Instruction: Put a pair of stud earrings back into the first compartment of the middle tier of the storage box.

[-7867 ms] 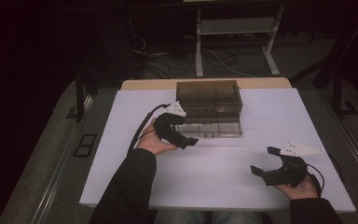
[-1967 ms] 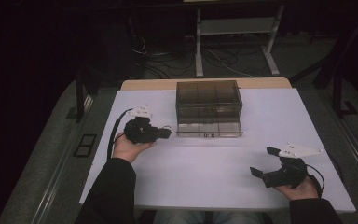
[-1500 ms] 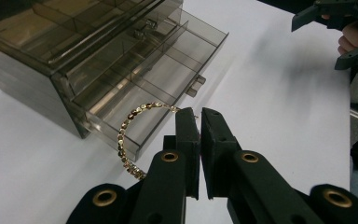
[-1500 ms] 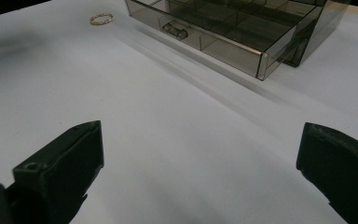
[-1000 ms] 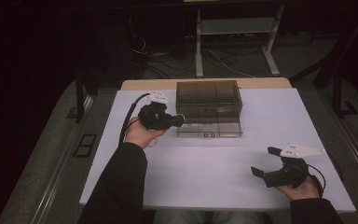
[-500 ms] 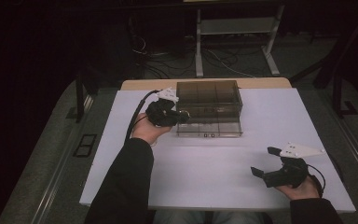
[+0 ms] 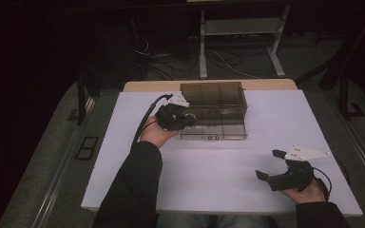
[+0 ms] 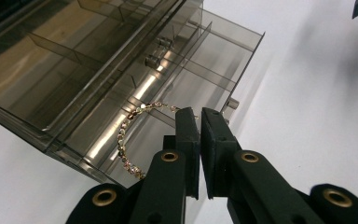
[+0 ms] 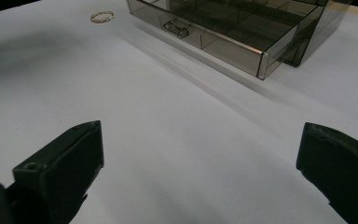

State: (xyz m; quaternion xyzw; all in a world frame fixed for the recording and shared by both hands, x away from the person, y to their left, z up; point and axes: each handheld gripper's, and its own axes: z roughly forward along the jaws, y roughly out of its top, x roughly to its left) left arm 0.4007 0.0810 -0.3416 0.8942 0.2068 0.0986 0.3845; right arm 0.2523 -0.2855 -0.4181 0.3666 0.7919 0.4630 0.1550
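The left gripper [image 8: 200,114] is clenched on a beaded bracelet [image 8: 127,140], which its pads pinch at one end of the arc. The rest of the loop hangs free to the left of the jaws and reaches down towards the open drawer [image 8: 242,51] of the smoked plastic organiser [image 7: 212,108]. The bracelet appears light, limp and fine-linked. It should drape and swing rather than hold shape, and the beads may be slick, so a pinch across the strand, as taken here, seems the sound hold. A snag on a divider edge is the likely hazard.

The right gripper [image 7: 273,165] is released, jaws wide, with nothing between them. It rests low over the white table [image 7: 218,190], well apart from the organiser.

Just beyond the left jaws, the drawer stands pulled out and is split by clear partitions into compartments. Those visible look empty, though glare hides parts of the floor. The upper tray behind it also shows no contents.

Far ahead of the right jaws, a small gold ring [image 9: 102,17] lies on the table, near the drawer's corner but outside it.
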